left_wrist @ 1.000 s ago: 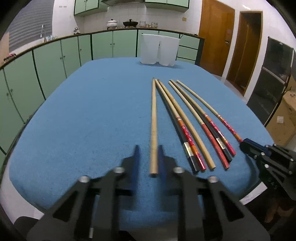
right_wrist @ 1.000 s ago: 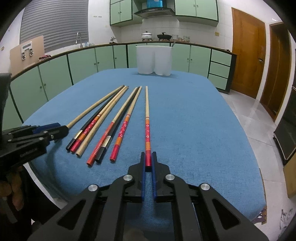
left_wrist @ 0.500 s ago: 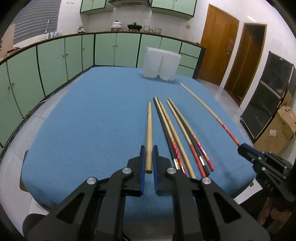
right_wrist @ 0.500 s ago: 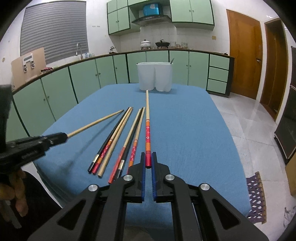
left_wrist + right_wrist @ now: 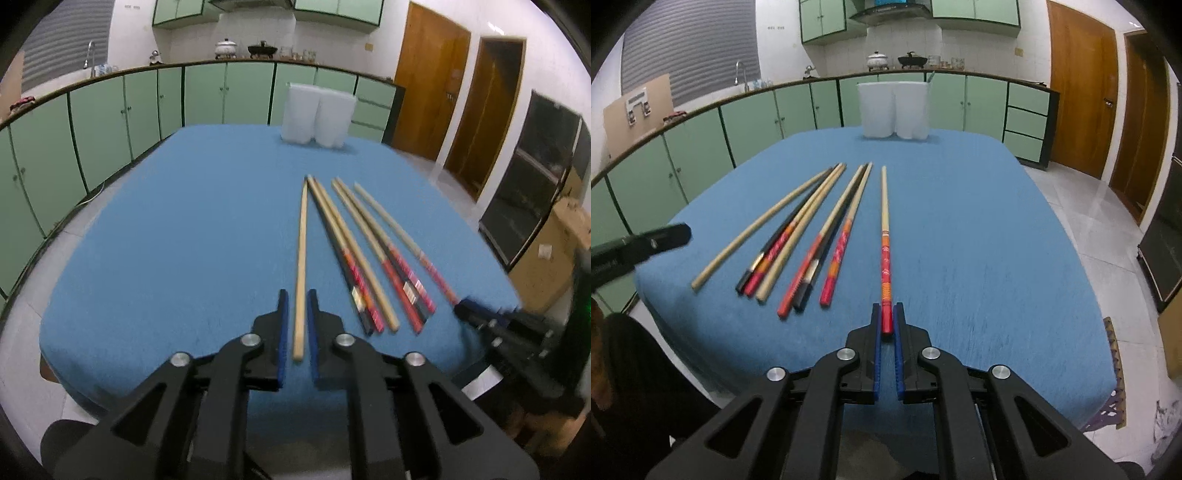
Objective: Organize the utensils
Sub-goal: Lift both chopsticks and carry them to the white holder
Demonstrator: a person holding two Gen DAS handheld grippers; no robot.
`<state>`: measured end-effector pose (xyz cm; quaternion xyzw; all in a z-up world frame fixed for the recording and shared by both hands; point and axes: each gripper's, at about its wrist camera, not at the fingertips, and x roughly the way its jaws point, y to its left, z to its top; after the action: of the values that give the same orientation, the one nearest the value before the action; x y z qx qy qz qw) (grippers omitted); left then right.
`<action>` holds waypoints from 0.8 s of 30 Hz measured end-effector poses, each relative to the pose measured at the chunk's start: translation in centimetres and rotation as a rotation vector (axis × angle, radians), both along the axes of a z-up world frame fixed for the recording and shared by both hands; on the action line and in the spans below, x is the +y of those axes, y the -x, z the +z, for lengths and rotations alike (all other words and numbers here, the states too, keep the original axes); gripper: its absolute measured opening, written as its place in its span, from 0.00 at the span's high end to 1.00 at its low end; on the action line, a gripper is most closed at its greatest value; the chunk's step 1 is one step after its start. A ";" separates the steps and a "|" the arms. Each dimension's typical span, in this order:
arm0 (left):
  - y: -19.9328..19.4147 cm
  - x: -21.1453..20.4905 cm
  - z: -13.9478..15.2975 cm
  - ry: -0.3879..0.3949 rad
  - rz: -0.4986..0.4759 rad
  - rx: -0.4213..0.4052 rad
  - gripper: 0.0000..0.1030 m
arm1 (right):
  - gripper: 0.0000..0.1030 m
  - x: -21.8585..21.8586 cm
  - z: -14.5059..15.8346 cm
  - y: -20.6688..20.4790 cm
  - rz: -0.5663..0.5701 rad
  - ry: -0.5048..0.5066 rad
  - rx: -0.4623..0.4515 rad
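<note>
Between the opening jaws of the left gripper point(image 5: 295, 306) the plain chopstick point(image 5: 301, 258) is lying loose, pointing toward 12 o'clock, risking rolling away, while the right gripper point(image 5: 886, 314) is also easing open around the red chopstick point(image 5: 885, 258).

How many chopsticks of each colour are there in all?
Plain pale wooden chopsticks: 2
Black chopsticks: 2
Red-handled wooden chopsticks: 4
Total: 8
</note>
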<state>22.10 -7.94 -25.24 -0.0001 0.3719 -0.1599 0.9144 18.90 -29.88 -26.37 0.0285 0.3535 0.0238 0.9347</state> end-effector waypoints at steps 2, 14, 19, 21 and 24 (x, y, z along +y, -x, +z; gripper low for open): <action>-0.2 -0.2 -1.3 -0.017 -0.005 0.037 0.82 | 0.89 -0.2 0.0 0.2 -0.001 -0.001 -0.001; -0.7 -0.7 -2.3 -0.035 -0.027 0.051 0.94 | 0.94 -0.4 -0.1 0.4 0.016 -0.007 0.000; -0.4 -0.2 -0.6 -0.002 -0.015 0.037 0.94 | 0.94 -0.7 1.9 1.2 0.010 -0.042 -0.039; -0.2 0.0 0.7 0.017 -0.011 0.015 0.94 | 0.94 -0.6 3.3 1.8 0.013 -0.048 -0.070; 0.0 0.3 2.7 0.041 -0.005 -0.018 0.94 | 0.94 -0.4 5.5 2.3 0.015 -0.054 -0.114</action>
<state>22.08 -7.66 -22.53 -0.0167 0.3604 -0.1698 0.9171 16.65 -30.32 -20.87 0.0498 0.2990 0.0418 0.9520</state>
